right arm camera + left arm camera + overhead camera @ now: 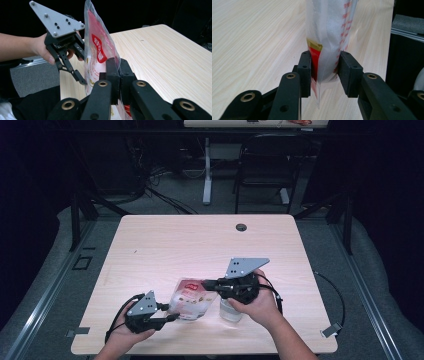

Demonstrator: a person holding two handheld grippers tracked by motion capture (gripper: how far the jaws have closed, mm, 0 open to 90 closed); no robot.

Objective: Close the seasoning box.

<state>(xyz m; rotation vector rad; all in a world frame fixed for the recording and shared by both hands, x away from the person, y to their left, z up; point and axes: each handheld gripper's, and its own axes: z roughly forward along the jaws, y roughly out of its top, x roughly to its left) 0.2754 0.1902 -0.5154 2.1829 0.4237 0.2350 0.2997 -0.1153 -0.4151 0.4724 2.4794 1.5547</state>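
Note:
A clear plastic bag [192, 297] with red print and white contents hangs between both grippers above the near part of the wooden table [200, 240]. My left gripper [172, 312] grips the bag's lower end from the left. In the left gripper view its pads [305, 67] press either side of the puffy bag [329, 37]. My right gripper [206, 283] comes in from the right and is shut on the bag's edge. The right gripper view has its jaws [117, 62] pinched on the bag [97, 45], with the left gripper [81, 66] beyond it.
A small clear cup [231, 311] stands on the table under my right hand. A cable hole [241, 227] sits near the table's far edge. A black chair [265, 165] and another desk's leg stand beyond the table.

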